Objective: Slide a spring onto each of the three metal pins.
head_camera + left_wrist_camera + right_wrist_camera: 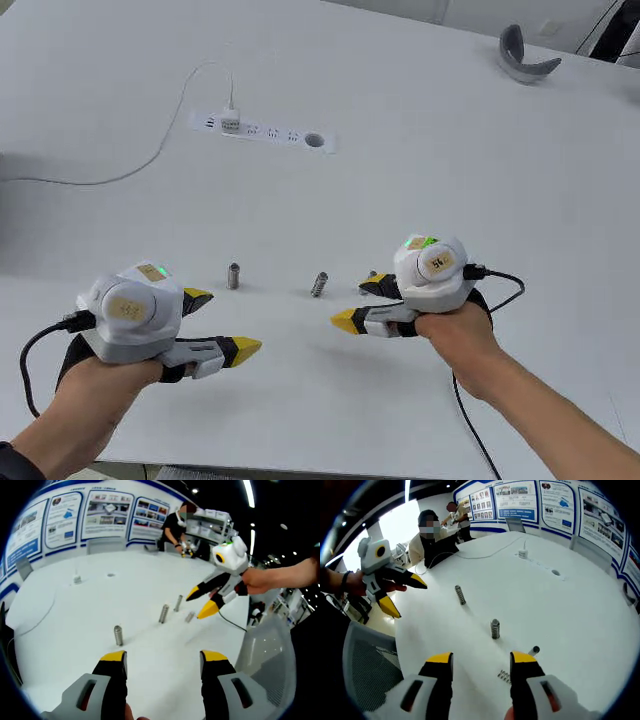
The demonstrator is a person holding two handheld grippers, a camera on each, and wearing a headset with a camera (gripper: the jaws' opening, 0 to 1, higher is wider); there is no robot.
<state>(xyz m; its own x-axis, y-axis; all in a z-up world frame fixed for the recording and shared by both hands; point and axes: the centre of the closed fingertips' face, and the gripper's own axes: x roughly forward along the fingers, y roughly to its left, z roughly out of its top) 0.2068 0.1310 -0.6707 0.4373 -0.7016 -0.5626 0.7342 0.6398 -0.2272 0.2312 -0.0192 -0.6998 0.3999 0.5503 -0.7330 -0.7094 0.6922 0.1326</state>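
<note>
The left gripper (228, 320) and right gripper (357, 303), both spread wide and empty, I am holding near two spring-covered pins (233, 275) on the surface (420, 150).

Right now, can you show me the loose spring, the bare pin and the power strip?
loose spring (504, 676), right gripper view, middle of its coils.
bare pin (533, 652), right gripper view, middle of its shaft.
power strip (265, 132), head view, middle of its white body.
</note>
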